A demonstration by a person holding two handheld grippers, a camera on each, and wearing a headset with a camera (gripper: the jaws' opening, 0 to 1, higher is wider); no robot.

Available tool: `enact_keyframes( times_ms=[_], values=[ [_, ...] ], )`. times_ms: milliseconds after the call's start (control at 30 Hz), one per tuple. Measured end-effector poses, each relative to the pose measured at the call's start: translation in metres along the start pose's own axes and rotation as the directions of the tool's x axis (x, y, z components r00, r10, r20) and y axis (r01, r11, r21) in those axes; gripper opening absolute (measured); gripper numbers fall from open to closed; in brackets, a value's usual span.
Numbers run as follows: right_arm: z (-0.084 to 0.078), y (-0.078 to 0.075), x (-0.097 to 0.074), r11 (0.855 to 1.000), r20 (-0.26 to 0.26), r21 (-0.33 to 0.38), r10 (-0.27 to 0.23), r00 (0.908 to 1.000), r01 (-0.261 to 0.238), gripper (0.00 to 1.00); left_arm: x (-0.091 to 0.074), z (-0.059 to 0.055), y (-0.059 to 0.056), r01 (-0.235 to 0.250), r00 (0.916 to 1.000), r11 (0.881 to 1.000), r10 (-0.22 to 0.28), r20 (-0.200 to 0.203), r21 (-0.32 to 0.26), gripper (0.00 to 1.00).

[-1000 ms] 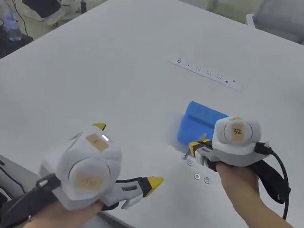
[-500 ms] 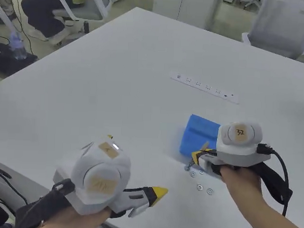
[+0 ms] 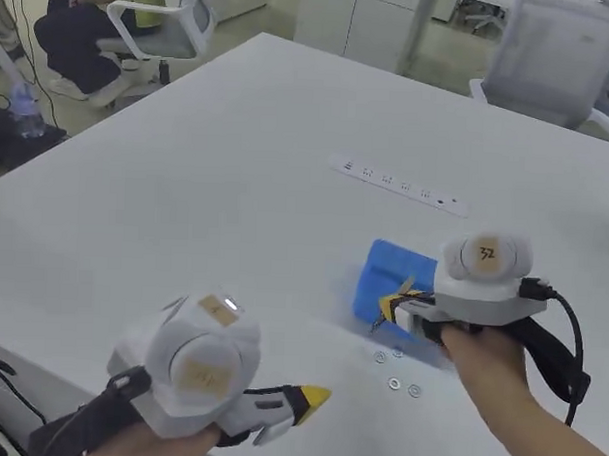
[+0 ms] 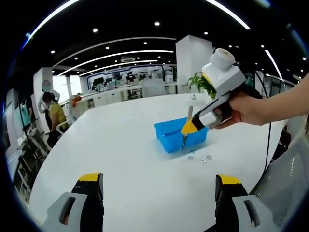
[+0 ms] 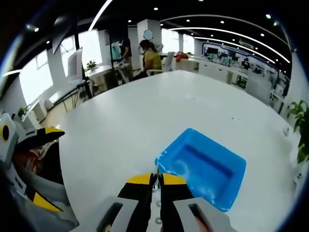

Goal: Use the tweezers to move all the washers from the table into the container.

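Note:
A blue open container (image 3: 391, 274) sits on the white table (image 3: 236, 186). Three small washers (image 3: 395, 382) lie on the table just in front of it; they also show as washers (image 4: 199, 158) in the left gripper view. My right gripper (image 3: 392, 307) is shut on thin metal tweezers (image 4: 185, 131), which point down at the container's near wall (image 4: 179, 141), a little above the washers. I cannot tell if the tweezer tips hold anything. The right gripper view looks over the container (image 5: 205, 166). My left gripper (image 4: 157, 181) hangs open and holds nothing, at the table's near edge, left of the washers.
A white power strip (image 3: 401, 184) lies on the table beyond the container. Office chairs (image 3: 561, 57) stand at the far side, and a person (image 3: 91, 30) sits at the far left. The table's near edge (image 3: 40, 354) runs under my left gripper (image 3: 242, 349).
The head camera has tilted up. My right gripper with the tweezers has moved up from beside the washers toward the container. The three washers lie where they were.

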State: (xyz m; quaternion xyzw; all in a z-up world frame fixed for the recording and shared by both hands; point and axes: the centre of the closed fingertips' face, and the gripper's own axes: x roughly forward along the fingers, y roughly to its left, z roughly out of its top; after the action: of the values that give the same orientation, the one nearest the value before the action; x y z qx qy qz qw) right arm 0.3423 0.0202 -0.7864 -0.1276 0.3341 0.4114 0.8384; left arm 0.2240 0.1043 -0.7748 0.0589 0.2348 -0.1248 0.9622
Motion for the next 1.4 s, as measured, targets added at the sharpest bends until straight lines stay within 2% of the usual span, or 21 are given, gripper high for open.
enact_keyframes(
  times_ms=[300, 700, 1100, 1400],
  values=[
    [0.01, -0.005, -0.009, 1.0, 0.006, -0.024, -0.017, 0.9998, 0.017, 0.01, 0.0, 0.0, 0.0, 0.0, 1.0, 1.0, 0.0, -0.001, 0.0, 0.98],
    [0.021, -0.011, -0.019, 0.999, 0.01, 0.02, -0.026, 0.9996, 0.026, 0.01, 0.0, -0.001, 0.0, 0.005, 1.0, 1.0, -0.005, -0.002, -0.004, 0.97],
    [0.033, -0.017, -0.022, 0.999, 0.022, 0.021, -0.037, 0.9991, 0.036, 0.01, 0.0, -0.002, 0.0, 0.002, 0.9999, 1.0, -0.002, -0.011, -0.002, 0.96],
    [0.041, -0.026, -0.017, 0.999, 0.032, 0.034, -0.037, 0.9988, 0.036, 0.01, 0.0, -0.003, -0.001, 0.009, 0.9998, 1.0, -0.009, -0.016, -0.005, 0.96]
  ],
)
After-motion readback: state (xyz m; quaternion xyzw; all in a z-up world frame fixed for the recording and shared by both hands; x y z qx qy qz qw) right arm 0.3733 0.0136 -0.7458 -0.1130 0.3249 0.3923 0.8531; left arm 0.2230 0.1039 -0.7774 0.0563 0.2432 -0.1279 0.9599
